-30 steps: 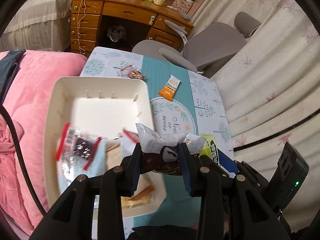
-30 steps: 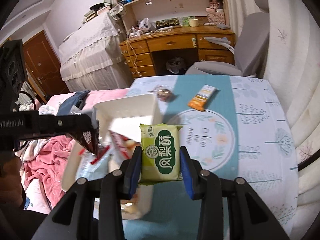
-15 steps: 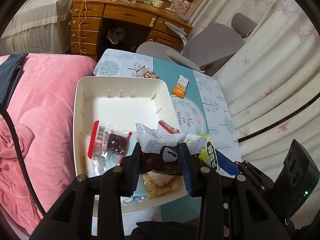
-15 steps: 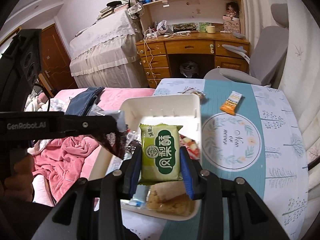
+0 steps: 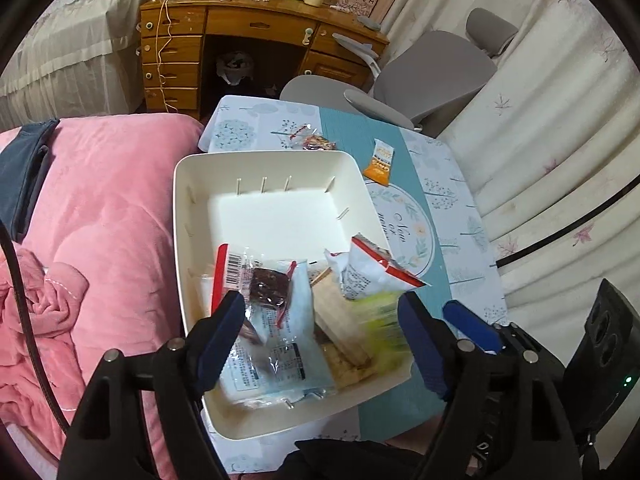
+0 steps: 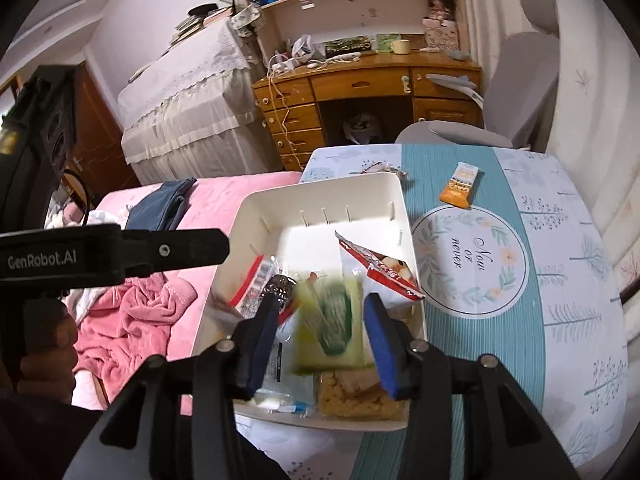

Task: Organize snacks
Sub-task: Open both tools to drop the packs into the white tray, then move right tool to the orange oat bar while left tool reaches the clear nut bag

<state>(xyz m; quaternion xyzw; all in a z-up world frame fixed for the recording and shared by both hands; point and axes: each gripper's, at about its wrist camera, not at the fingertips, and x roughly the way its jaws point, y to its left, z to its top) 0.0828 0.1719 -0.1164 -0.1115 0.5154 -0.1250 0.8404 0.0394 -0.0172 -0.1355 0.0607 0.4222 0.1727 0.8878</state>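
While both sets of jaws have just been opening over the white plastic bin (image 5: 200,208), the risks sit closest to the fingers. The left gripper (image 5: 320,334) stands wide apart with nothing pressed between its pads; the clear wrapper with a dark brownie and red edge (image 5: 264,292) lies just beyond its left finger, inside the bin. The right gripper (image 6: 322,334) has let go too: the green-and-yellow snack packet (image 6: 328,320) shows blurred between its jaws, apparently dropping, no pad pressing it. It could land on the piled beige wafer packs (image 6: 352,396) below and slide toward the near rim, since the heap there is uneven. A finger pulled back carelessly could snag a loose wrapper and drag it out. Just ahead of the right gripper, the red-and-white foil packet (image 6: 380,270) leans on the bin's right wall and might tip over it. Farther off, the orange snack bar (image 5: 382,160) and a small clear wrapped sweet (image 5: 316,142) remain on the patterned tablecloth (image 6: 560,280), not yet collected.
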